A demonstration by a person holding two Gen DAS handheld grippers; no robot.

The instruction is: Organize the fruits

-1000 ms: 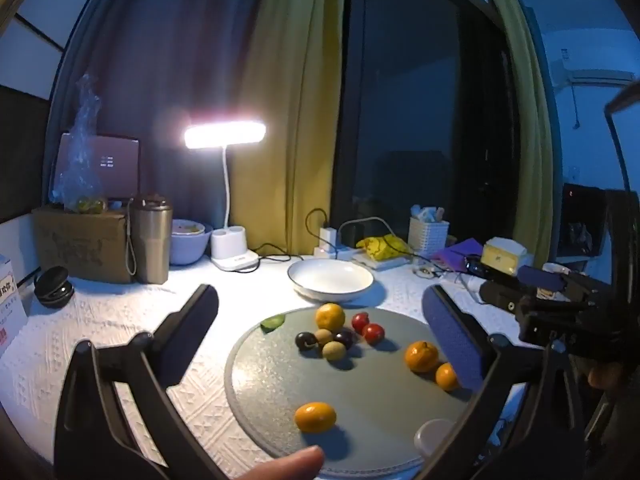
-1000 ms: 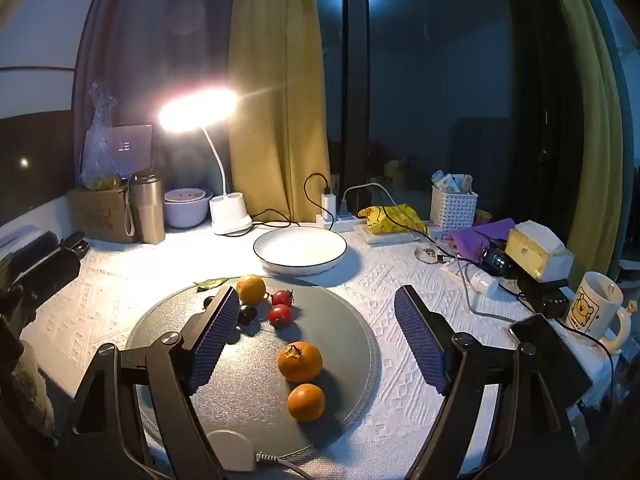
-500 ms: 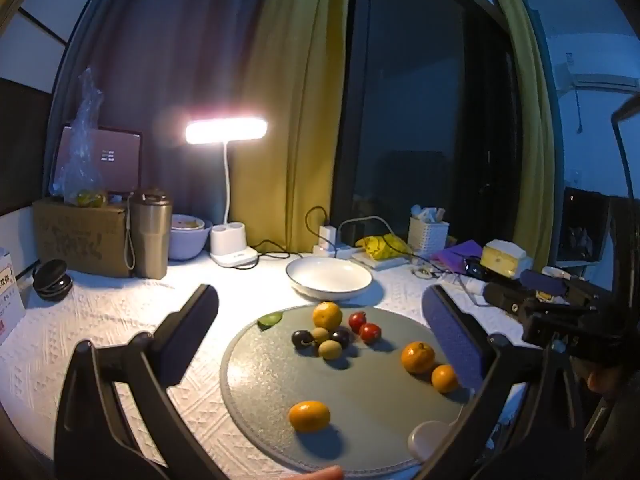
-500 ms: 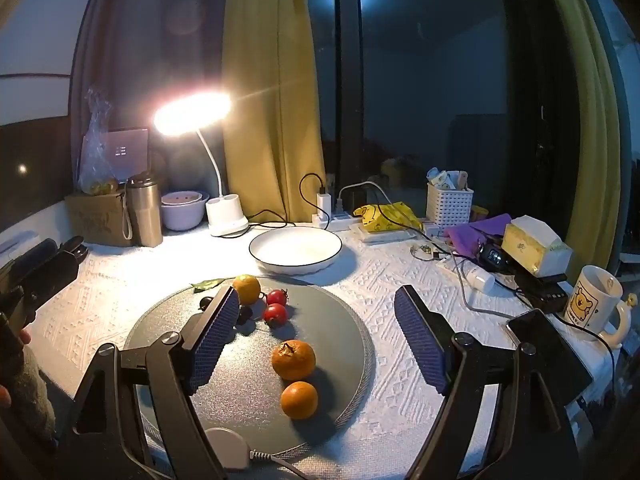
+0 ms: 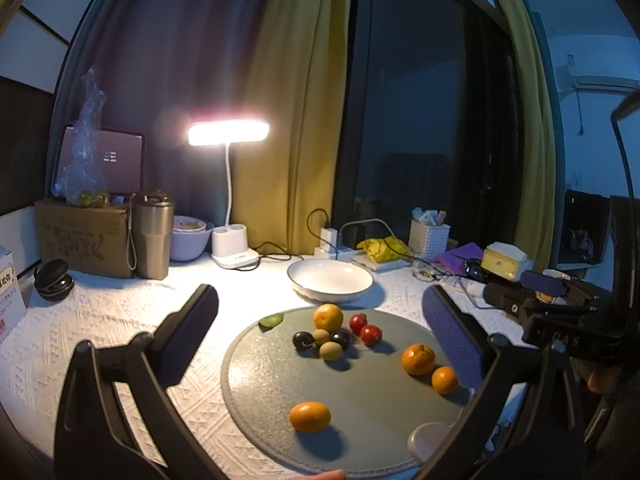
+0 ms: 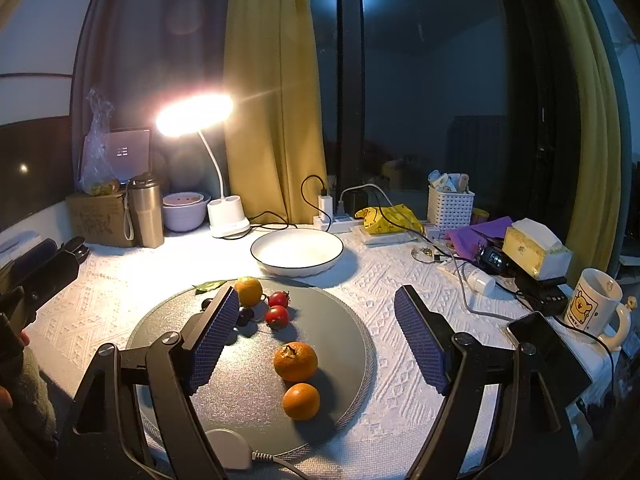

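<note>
A round grey mat [image 5: 360,396] [image 6: 256,408] holds several fruits: oranges [image 5: 310,416] [image 5: 417,359] [image 5: 444,379] [image 5: 328,317], two red tomatoes [image 5: 371,333] [image 6: 277,315], dark cherries [image 5: 302,340] and small yellowish fruits [image 5: 330,351]. An empty white bowl [image 5: 330,280] [image 6: 297,252] stands behind the mat. My left gripper [image 5: 320,332] is open and empty above the mat. My right gripper [image 6: 316,332] is open and empty above the mat's right half, over two oranges [image 6: 295,361] [image 6: 301,401].
A lit desk lamp [image 5: 229,136], a steel tumbler [image 5: 152,234], a cardboard box [image 5: 82,240] and a small bowl [image 5: 190,236] stand at the back left. A power strip [image 6: 336,222], basket [image 6: 450,208], tissue box [image 6: 536,254], mug [image 6: 596,306] and phone [image 6: 548,350] lie right.
Both grippers have drawn back and risen slightly, so the mat and fruits sit a little lower and farther in view. Jaws stay open.
</note>
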